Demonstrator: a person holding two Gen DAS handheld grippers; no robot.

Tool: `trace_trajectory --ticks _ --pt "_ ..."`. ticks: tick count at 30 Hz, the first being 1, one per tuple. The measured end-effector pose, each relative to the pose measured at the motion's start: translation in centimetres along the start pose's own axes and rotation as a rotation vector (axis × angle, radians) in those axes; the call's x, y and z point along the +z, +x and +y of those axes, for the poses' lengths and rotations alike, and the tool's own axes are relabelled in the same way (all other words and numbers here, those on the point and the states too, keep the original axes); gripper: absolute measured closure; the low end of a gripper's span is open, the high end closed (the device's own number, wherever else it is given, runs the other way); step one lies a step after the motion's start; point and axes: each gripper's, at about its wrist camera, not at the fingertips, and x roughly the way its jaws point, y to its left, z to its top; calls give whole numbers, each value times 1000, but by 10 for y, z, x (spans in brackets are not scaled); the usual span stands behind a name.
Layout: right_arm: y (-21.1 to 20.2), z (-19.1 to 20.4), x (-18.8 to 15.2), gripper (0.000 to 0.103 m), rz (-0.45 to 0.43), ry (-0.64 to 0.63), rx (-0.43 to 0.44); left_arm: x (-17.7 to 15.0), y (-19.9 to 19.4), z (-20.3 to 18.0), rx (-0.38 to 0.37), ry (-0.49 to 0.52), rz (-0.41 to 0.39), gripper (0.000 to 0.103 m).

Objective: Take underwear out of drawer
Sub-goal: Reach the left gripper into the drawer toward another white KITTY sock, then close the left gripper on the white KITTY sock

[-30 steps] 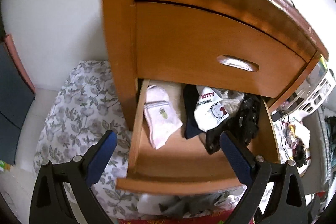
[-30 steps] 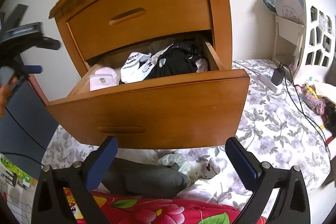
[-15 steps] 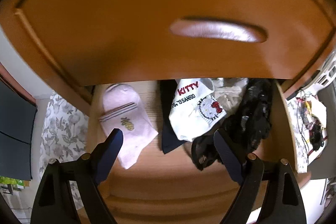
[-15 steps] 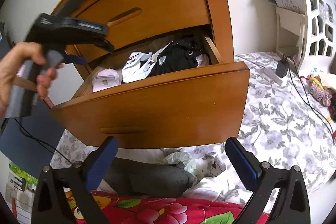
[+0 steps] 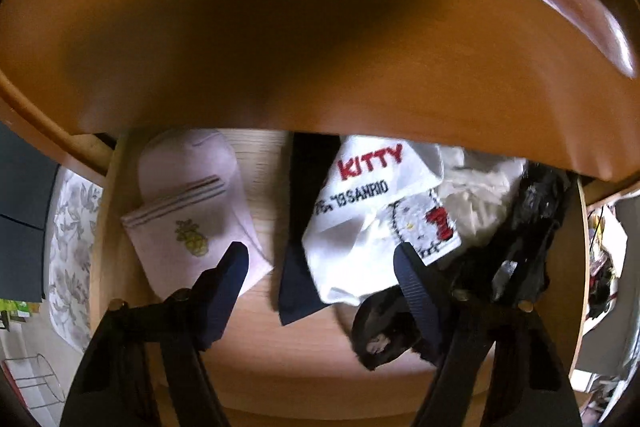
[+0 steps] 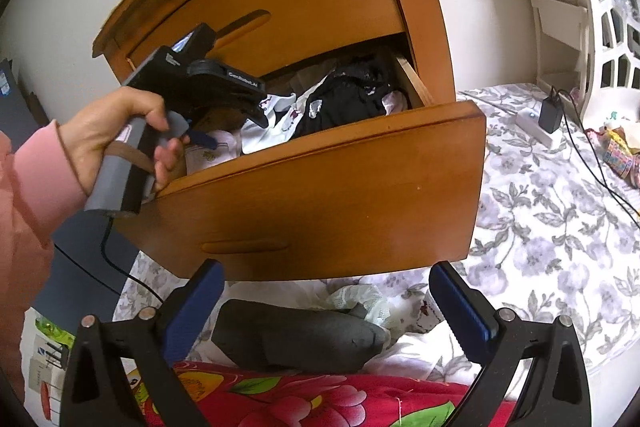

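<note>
My left gripper (image 5: pixel 320 261) is open and hangs low inside the open wooden drawer (image 5: pixel 256 355). Its tips are over a pink pineapple sock (image 5: pixel 188 219) and a white Hello Kitty garment (image 5: pixel 360 223). A dark navy piece (image 5: pixel 304 219) lies between those two. Black lacy underwear (image 5: pixel 532 227) is bunched at the drawer's right, partly behind the right finger. In the right wrist view a hand (image 6: pixel 108 131) holds that tool over the drawer, where the black underwear (image 6: pixel 344 99) shows. My right gripper (image 6: pixel 326 279) is open and empty, below the drawer front (image 6: pixel 320 187).
The shut upper drawer front (image 5: pixel 320 27) looms close above the left gripper. Under the drawer lie a grey garment (image 6: pixel 296 335), a floral sheet (image 6: pixel 540 227) and a red flowered blanket (image 6: pixel 280 399). A white shelf (image 6: pixel 600 27) and a charger with its cable (image 6: pixel 550 111) are at the right.
The left gripper has moved forward and down into the drawer, close over the clothes. The right gripper has stayed open and almost still below the drawer front.
</note>
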Motion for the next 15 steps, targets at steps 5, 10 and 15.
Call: trace_trajectory --ticks 5,10,15 --pt "1 -1 0 0 5 7 10 10 10 -3 10 -11 28 35" --pt "3 -4 1 0 14 25 23 12 21 -2 -4 -13 65 43" --pt "4 -5 1 0 20 30 27 14 24 -4 -6 -11 60 75"
